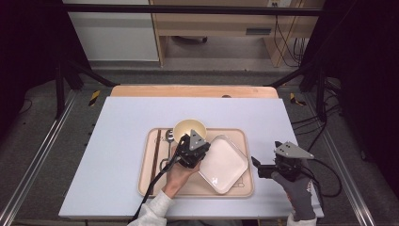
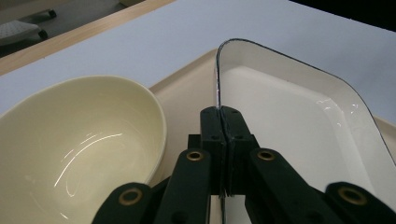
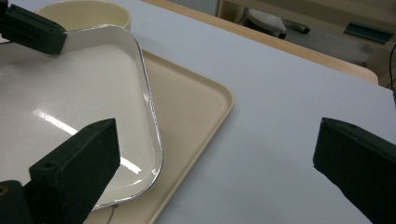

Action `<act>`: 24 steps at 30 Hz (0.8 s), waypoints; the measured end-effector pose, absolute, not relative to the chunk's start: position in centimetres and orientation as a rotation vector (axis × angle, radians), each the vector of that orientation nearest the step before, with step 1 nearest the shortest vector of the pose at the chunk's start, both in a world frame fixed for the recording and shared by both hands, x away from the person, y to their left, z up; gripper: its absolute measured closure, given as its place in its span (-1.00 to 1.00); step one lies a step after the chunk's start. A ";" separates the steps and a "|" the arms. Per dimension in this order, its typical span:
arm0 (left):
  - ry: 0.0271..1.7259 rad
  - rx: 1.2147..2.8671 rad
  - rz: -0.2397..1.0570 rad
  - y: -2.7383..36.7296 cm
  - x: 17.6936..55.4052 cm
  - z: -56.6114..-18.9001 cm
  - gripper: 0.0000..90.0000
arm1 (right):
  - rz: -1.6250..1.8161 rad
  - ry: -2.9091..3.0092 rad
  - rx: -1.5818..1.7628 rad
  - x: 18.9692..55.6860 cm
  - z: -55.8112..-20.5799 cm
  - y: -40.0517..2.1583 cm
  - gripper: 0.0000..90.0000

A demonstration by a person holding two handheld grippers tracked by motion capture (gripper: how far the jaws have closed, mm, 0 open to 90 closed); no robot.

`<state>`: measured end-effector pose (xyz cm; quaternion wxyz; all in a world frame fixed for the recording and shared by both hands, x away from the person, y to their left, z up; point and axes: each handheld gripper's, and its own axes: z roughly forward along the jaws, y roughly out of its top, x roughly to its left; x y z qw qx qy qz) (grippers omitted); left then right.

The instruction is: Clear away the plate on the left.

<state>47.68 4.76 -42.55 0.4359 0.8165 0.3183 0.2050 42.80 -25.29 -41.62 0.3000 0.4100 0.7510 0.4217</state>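
Closest to the high camera is the person's left hand (image 1: 181, 175), which comes in over the near edge of the tabletop (image 1: 117, 141) and carries the left gripper (image 1: 192, 149). Its jaws are pressed together on the rim of the square white plate (image 1: 225, 162); in the left gripper view the thin rim passes exactly between the two black pads. This plate sits in the right half of the beige tray (image 1: 148, 181), turned like a diamond, so one corner points toward the near edge of the tray and the opposite one toward the far edge. It has almost equal sides, so no real long axis; the longer line is the diagonal. Whether it is lifted or still resting on the tray, I cannot tell for sure, but the gripped side seems a little higher.

Just beside the gripper, near the far edge of the tray, stands the cream bowl (image 1: 189, 128). A spoon (image 1: 169, 141) and dark chopsticks (image 1: 156, 153) lie along the left edge of the tray.

The right gripper (image 1: 258, 165) hovers over the tabletop past the right edge of the tray, jaws wide apart, holding nothing.

The risk, I think, is the small hold: only a narrow piece of smooth rim is pinched, so the plate could swing down or slip out. Moving toward the bowl could also knock it, because they are very near.
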 end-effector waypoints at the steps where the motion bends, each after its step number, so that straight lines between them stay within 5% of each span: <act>1: 0.798 2.039 0.505 4.7 47.9 -42.6 0.98 | 1.119 1.994 1.087 42.8 -41.6 -25.3 -0.98; 24: 0.847 2.160 0.530 3.3 49.3 -45.2 0.89 | 1.117 1.998 1.090 42.9 -41.7 -25.3 -0.98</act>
